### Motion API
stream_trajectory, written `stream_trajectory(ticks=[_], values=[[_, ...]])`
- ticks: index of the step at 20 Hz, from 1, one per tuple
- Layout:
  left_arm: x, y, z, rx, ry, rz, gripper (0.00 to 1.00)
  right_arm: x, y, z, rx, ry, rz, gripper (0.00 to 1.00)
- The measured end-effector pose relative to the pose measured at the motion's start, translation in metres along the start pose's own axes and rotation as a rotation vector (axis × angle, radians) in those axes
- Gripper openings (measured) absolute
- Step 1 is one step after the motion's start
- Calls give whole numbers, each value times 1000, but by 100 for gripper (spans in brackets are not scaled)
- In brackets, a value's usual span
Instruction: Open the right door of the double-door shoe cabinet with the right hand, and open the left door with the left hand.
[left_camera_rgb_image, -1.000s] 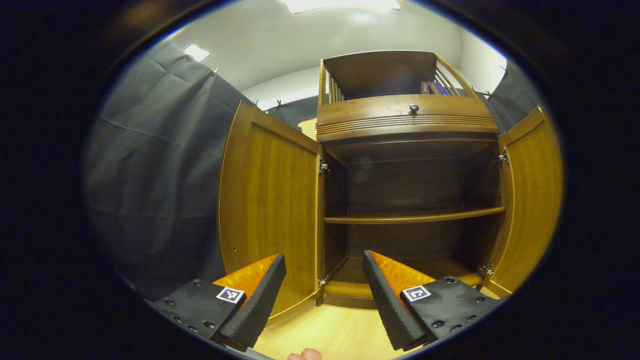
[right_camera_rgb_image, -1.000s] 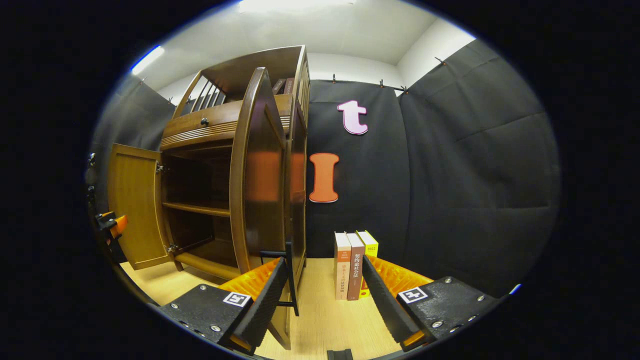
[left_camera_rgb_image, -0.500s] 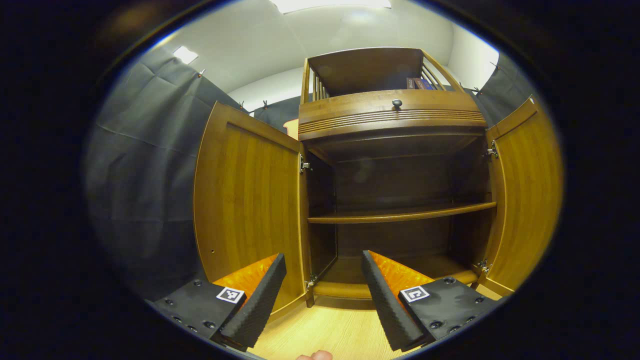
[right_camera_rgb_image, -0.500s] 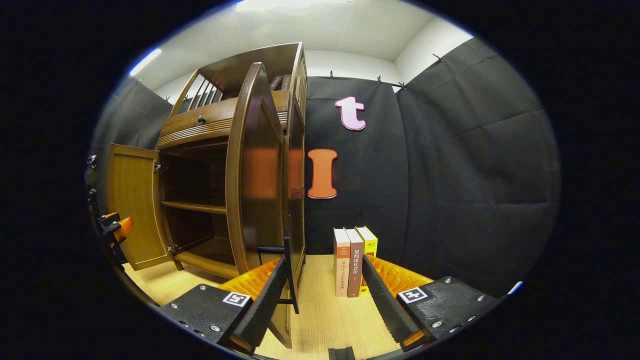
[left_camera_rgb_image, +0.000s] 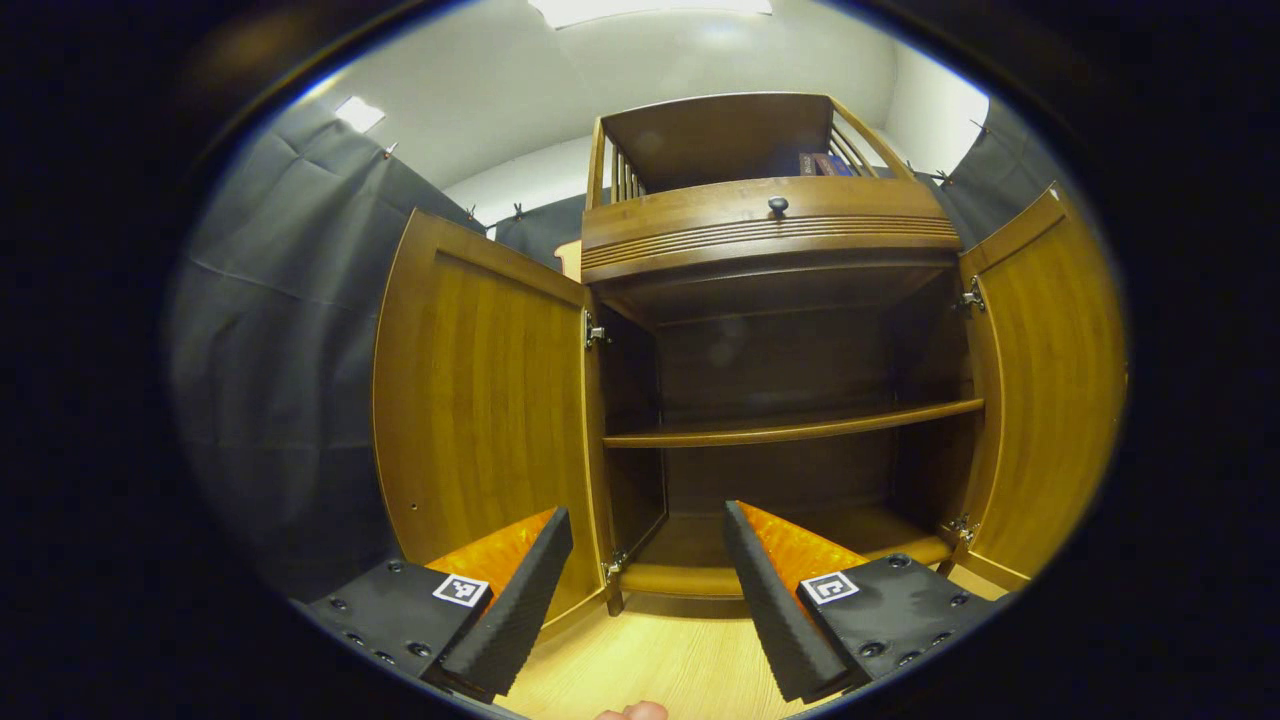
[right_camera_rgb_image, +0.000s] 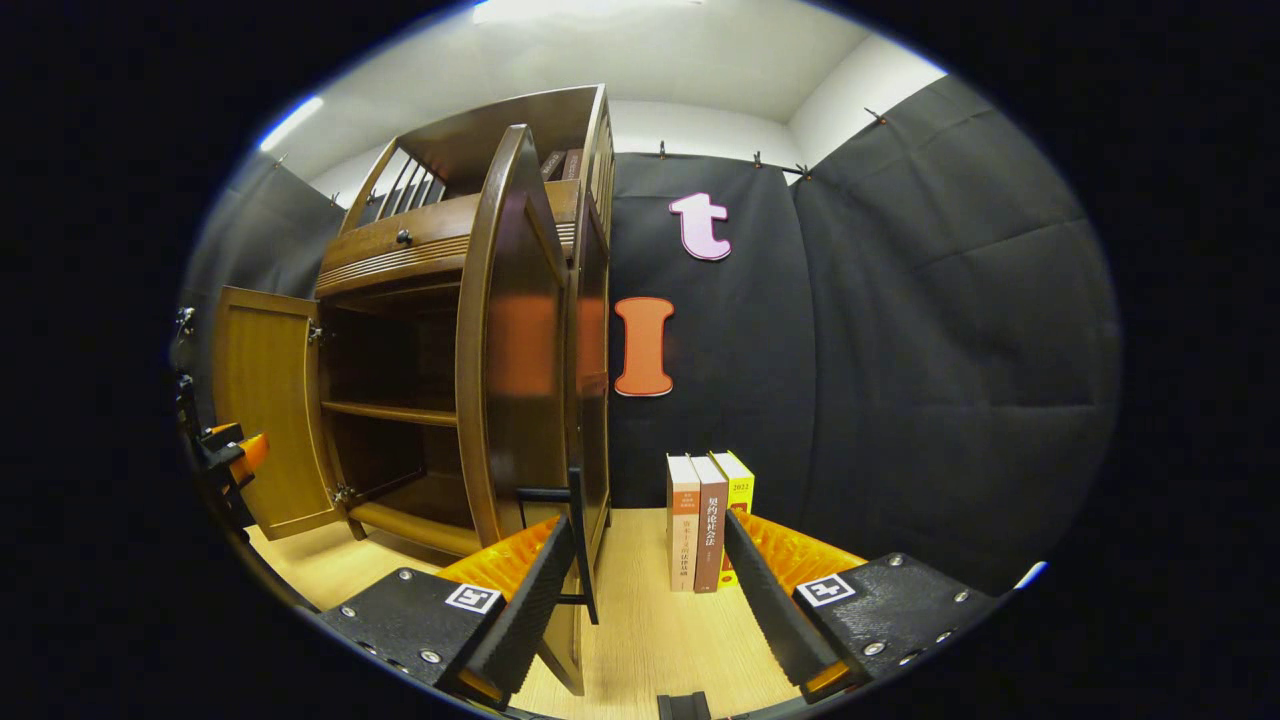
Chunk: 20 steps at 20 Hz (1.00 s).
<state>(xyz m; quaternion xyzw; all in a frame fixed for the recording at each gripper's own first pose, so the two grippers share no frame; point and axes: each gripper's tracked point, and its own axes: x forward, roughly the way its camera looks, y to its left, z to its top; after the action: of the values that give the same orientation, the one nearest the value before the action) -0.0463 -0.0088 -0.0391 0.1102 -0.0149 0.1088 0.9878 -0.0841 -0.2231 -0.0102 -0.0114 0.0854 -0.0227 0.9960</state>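
In the left gripper view, the left gripper (left_camera_rgb_image: 648, 600) sits nearest, at 6 o'clock, with its fingers spread wide and nothing between them. Just behind its left finger stands the left door (left_camera_rgb_image: 480, 400), at about 9 o'clock, swung fully outward so its inner face shows. Farther in, at the centre, the shoe cabinet (left_camera_rgb_image: 770, 225) is open, with a bare shelf (left_camera_rgb_image: 790, 428) across the middle. The right door (left_camera_rgb_image: 1050, 380) stands at 3 o'clock, also turned outward.

In the right gripper view, the right gripper (right_camera_rgb_image: 648, 600) is at 6 o'clock, fingers apart and holding nothing. The handle (right_camera_rgb_image: 578, 545) of the right door (right_camera_rgb_image: 510, 350) is just beside its left finger; I cannot tell if they touch. Behind, at 5 o'clock, some books (right_camera_rgb_image: 708, 520) stand on the floor (right_camera_rgb_image: 640, 640). The left gripper (right_camera_rgb_image: 228, 452) appears far off at 9 o'clock.

I judge that both doors are already open, so the task looks almost finished. The next move probably calls only for drawing both grippers back without pushing a door.

Compared with one second ago, the left door has slid toward 9 o'clock in the left gripper view and the cabinet appears a little more to the left, so this hand has turned or moved slightly. The right gripper view is nearly unchanged.
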Motion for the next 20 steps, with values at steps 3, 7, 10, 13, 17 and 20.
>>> stream_trajectory(ticks=[3, 7, 10, 13, 17, 20], values=[[-3, -2, 2, 2, -1, -7, 100, -3, -1, 1, 5, -4, -4, 98], [-6, -2, 1, 0, 1, -12, 100, -6, -3, 2, 13, -7, -9, 99], [-7, -2, 3, 4, -4, -13, 100, -8, -3, 3, 15, -10, -12, 99], [-9, -1, 5, 5, -10, -11, 100, -9, -3, 3, 10, -12, -13, 99], [-11, 0, 5, 6, -12, -10, 100, -9, -1, 6, 14, -18, -10, 98], [-10, 1, 6, 7, -13, -7, 100, -8, 1, 7, 10, -21, -8, 99]])
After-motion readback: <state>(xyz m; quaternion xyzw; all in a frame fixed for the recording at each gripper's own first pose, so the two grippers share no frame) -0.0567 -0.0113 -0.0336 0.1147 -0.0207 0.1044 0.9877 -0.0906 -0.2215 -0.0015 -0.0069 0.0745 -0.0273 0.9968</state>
